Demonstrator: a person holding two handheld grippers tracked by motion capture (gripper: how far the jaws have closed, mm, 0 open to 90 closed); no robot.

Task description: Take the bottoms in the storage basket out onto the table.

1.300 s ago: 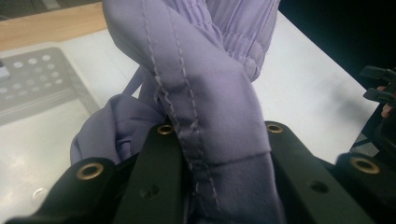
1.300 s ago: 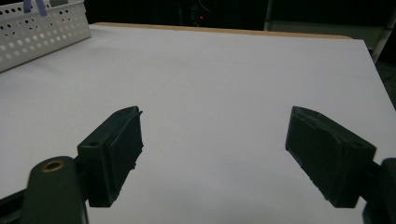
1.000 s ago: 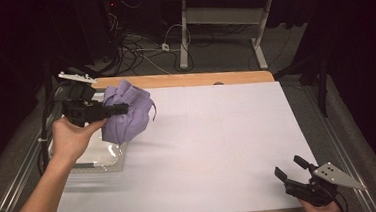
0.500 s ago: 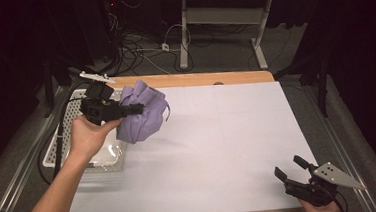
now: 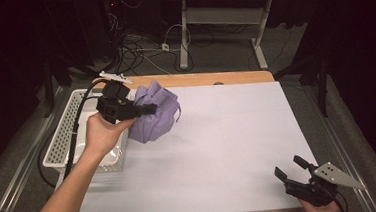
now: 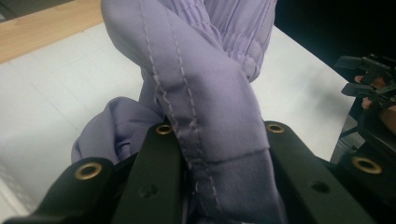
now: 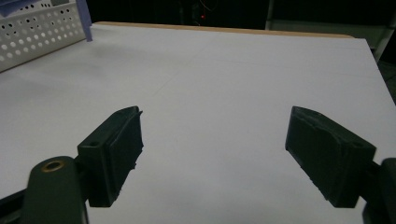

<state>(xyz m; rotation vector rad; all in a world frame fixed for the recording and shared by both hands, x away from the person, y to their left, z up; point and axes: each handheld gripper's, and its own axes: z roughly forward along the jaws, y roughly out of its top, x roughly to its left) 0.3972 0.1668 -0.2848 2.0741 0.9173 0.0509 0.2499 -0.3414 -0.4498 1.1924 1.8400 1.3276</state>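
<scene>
- Altogether, the scene held one garment, one basket, one table and two hand-held grippers.
- One lilac cloth garment (image 5: 155, 113) hung bunched in the air, gripped by the left gripper (image 5: 148, 109) above the far left part of the white table (image 5: 229, 148), just beside the basket.
- One white perforated basket (image 5: 63, 140) sat at the table's left edge, close by the person's left hand (image 5: 103, 134).
- Seen from the left gripper view, the garment (image 6: 210, 84) was a soft, matte lilac fabric with two parallel rows of pale stitching running down a folded seam.
- A gathered, ribbed band of elastic showed near its top, and a loose fold drooped to the lower left.
- The left gripper's two black jaws were closed tight on that stitched seam, with the cloth pinched between them.
- One right gripper (image 5: 293, 171) rested low at the near right corner of the table, well apart from the garment, with a grey three-cornered plate on its top.
- Its two black jaws stood wide apart with bare white tabletop between them, holding nothing, as the right gripper view (image 7: 212, 154) made plain.
- A strip of bare wood ran along the table's far edge, behind the white surface.
- Beyond the table, the dark floor carried a tangle of cables (image 5: 136, 44) and the legs of one other desk (image 5: 220, 28).
</scene>
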